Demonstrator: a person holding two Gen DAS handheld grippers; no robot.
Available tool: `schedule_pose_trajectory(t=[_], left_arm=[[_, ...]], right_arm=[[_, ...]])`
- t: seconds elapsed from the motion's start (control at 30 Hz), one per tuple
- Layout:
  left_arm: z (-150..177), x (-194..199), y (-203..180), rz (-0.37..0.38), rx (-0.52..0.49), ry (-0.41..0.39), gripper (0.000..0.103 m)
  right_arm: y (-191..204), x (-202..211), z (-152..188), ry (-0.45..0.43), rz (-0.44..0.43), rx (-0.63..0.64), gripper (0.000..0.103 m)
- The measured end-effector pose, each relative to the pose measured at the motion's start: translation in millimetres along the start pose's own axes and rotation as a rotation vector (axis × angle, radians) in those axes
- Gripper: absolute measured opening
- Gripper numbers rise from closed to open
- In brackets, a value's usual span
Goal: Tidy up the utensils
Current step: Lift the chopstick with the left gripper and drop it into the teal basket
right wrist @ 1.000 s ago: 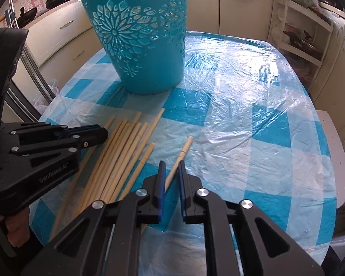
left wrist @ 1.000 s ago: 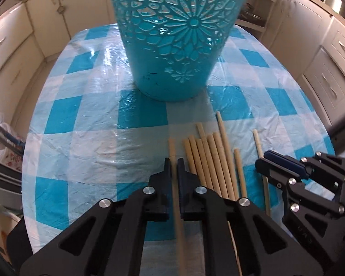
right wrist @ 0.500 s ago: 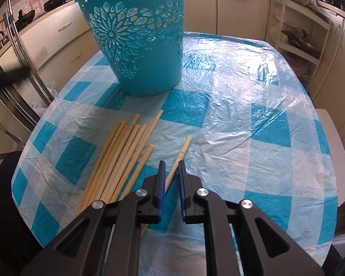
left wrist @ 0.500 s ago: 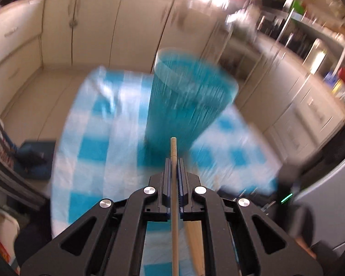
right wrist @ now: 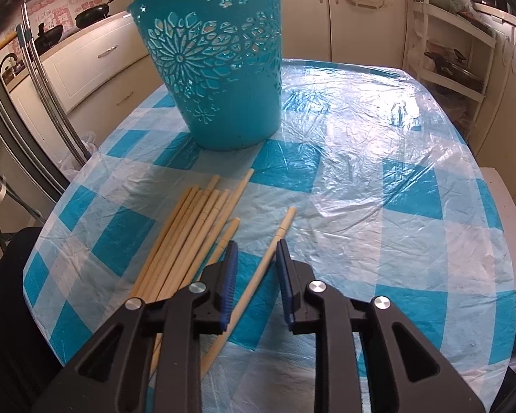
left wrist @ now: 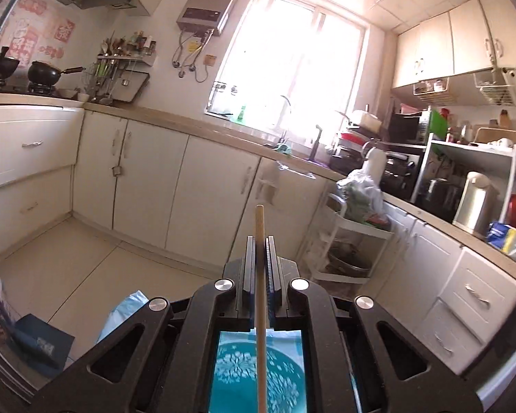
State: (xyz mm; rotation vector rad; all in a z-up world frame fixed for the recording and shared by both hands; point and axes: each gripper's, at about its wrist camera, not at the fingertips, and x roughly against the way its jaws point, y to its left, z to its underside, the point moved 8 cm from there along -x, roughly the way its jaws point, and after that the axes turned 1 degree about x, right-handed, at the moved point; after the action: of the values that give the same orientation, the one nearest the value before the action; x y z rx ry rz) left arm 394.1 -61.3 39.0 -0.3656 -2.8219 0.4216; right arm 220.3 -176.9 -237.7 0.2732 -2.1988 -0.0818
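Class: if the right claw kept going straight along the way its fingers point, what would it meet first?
Most likely the lone chopstick lying between the right claw's open fingers, on the checked tablecloth; depth is uncertain.

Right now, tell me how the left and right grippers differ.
The left gripper is shut on a chopstick, raised above the teal basket; the right gripper is open, holding nothing, low over the table astride a lone chopstick. Both share black frames and blue-padded fingers.
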Motion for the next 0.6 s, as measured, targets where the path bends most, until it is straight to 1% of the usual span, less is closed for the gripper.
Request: schedule_pose_trajectory(t=[0.13,0.23,0.37,0.43,0.5,0.53,0.57,0.6], left_arm=[[20,-37,2,-0.071,-0.022,-0.005,0.005],[38,-50,6,-0.102,-0.063,0.015,0.005],[64,-48,12,-0.14,-0.13,0.063,0.006],[75,-43,19,-0.151,-0.146,0.093,0.007],[86,-31,26,-0.159,-0.16,0.118,0.013],[90,-22,30,-0.174,-0.166,0.123,0.027],[93,-10,36,-0.186,-0.166,0.12,0.046],[95,0,42,-0.203,-0.164,0.114,0.054]], right_arm=[[-3,1,0,-0.004,-0.022,-0.018,0.024],[-3,1,0,-0.005,-0.025,-0.021,0.024],[-2,1,0,-0.001,-0.03,-0.021,0.024],[-2,1,0,0.003,-0.029,-0.022,0.024],[-3,1,0,0.015,-0.022,-0.028,0.024],[-2,0,0,0.021,-0.017,-0.03,0.024],[-2,0,-1,0.025,-0.012,-0.033,0.024],[-2,0,-1,0.029,-0.006,-0.035,0.024]])
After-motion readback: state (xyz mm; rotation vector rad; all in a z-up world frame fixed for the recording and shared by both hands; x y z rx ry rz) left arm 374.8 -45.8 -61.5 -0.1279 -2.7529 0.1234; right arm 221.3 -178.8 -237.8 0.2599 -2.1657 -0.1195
